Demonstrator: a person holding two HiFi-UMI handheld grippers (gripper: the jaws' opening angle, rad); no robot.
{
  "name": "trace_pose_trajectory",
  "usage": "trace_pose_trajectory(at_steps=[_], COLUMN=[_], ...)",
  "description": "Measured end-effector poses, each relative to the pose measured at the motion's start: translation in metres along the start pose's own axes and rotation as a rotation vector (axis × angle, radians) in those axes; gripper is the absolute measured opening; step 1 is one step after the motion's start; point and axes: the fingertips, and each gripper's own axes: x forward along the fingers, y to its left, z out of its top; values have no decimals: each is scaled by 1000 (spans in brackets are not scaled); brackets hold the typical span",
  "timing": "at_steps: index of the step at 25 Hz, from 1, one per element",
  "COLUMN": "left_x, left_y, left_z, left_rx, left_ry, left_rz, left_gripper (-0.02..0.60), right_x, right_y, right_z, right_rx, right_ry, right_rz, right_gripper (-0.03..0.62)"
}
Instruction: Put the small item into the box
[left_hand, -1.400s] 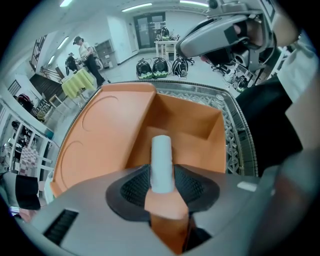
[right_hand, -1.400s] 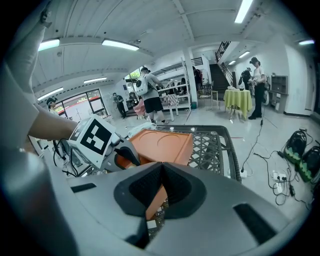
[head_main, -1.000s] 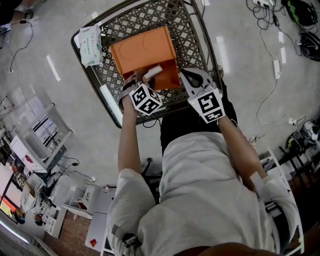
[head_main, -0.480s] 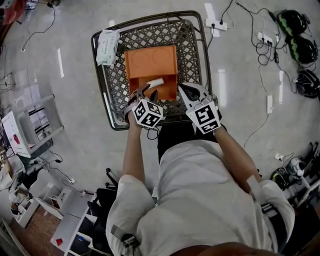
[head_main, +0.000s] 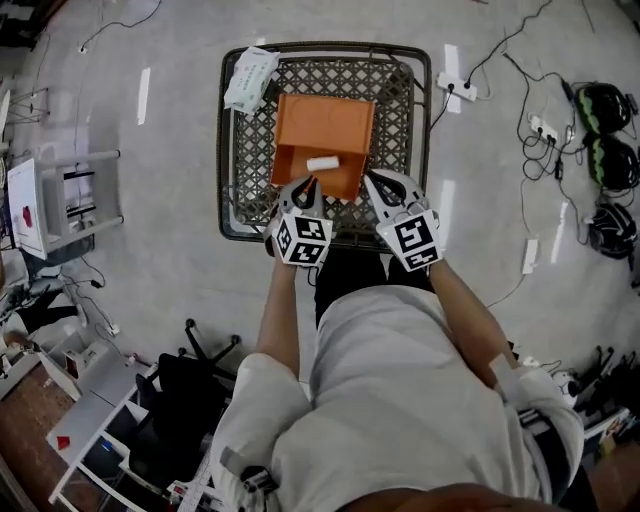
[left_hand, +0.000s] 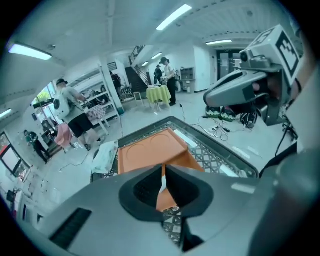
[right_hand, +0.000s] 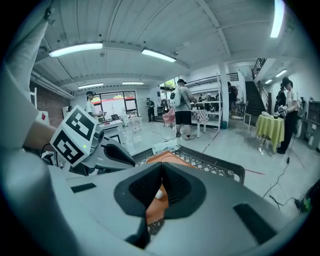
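— Fingers (left_hand: 187, 190) first: how do they stand on the left gripper (left_hand: 163, 176)?
— Pressed nearly together, only a thin slit between the dark pads. Its jaws have just been closing, and nothing is caught between them.
— And the right gripper (right_hand: 161, 186)?
— Its fingers (right_hand: 182, 192) are pressed together as well, and it carries nothing. Below their tips, beyond the gripper, a white round end shows against orange.
— Is that the small item (head_main: 322, 163)?
— It looks like it. From the head view it is a short white roll lying inside the orange box (head_main: 322, 120), in the box's 6 o'clock part, its length running from 9 to 3 o'clock.
— Where is the box?
— It sits in a dark wire-mesh basket (head_main: 228, 150) on the pale floor, roughly in the middle and closer to the 12 o'clock rim.
— And the grippers relative to it?
— Both hang over the basket's 6 o'clock edge, just short of the box. The left one is at about 7 o'clock from the item and the right one at about 5 o'clock. Neither touches the box.
— Anything else in the basket?
— A white packet (head_main: 250, 80) rests on the 11 o'clock corner, apart from the box.
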Motion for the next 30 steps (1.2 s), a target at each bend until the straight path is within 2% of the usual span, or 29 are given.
trace_pose_trajectory(at_steps=[3,9,12,22,30], left_x=[-15,-63,-86,-153,-202], left_y=[6,15,17,-2,-28], left_z=[6,22,32,52,96], left_rx=[-83,-376,-458,-521,-487], left_ry=[-51,-206,-265,-386,-518], left_rz=[50,144,214,357,425], left_gripper=[18,11,11,11,11], right_x=[0,-9,-14,-54,-104], right_y=[8,28,35,51,48], right_z=[10,27,38,66,97], right_rx=[-32,-66,-87,-144,-197], right_ry=[-23,-67,-97,-179,-281], right_rz=[25,78,112,161,177], right_gripper=[4,3,3,3,3])
